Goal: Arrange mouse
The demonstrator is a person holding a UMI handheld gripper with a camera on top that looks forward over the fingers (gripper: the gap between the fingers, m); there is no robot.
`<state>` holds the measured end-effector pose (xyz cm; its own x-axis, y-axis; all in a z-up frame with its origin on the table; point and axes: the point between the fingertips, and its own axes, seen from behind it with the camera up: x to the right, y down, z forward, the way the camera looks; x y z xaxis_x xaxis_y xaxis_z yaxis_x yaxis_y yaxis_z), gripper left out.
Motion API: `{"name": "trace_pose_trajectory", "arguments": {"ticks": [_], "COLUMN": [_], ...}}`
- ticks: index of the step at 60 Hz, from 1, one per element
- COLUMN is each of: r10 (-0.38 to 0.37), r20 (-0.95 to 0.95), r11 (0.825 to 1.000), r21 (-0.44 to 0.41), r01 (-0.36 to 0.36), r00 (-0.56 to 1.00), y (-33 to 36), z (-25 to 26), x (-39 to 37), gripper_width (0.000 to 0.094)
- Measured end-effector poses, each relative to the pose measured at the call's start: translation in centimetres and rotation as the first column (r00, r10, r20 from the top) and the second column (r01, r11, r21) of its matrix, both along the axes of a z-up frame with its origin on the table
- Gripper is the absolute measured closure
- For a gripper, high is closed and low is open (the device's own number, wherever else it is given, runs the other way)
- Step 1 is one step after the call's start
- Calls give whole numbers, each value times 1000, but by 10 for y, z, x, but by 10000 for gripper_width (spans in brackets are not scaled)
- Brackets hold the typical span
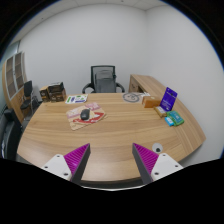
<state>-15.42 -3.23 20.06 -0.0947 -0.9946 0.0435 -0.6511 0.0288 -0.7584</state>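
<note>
A dark mouse point(85, 114) lies on a pinkish patterned mouse mat point(84, 117) on the far left part of the wooden table point(110, 135), well beyond my fingers. My gripper point(112, 152) hovers above the table's near edge. Its fingers stand wide apart with nothing between them, and the magenta pads point(78, 157) face each other across bare wood.
A black office chair point(103, 79) stands behind the table. A purple box point(168, 98) and a teal item point(175, 119) sit at the right. A round thing point(131, 98) and papers point(76, 99) lie at the back. Shelves point(16, 75) stand at the left wall.
</note>
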Motion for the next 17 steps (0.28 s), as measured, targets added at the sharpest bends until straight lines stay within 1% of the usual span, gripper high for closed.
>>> {"name": "trace_pose_trajectory", "arguments": {"ticks": [4, 8, 13, 17], "r10": [-5, -5, -9, 4], "r20": [8, 8, 5, 4], "r11": [1000, 1000, 1000, 1000], "r21": [-19, -3, -11, -13], "r01": [5, 6, 10, -4], "r00": [1000, 1000, 1000, 1000], "y": [-8, -11, -17, -17], "z": [1, 1, 0, -1], "x": [-8, -15, -22, -27], "gripper_width": [68, 69, 68, 72]}}
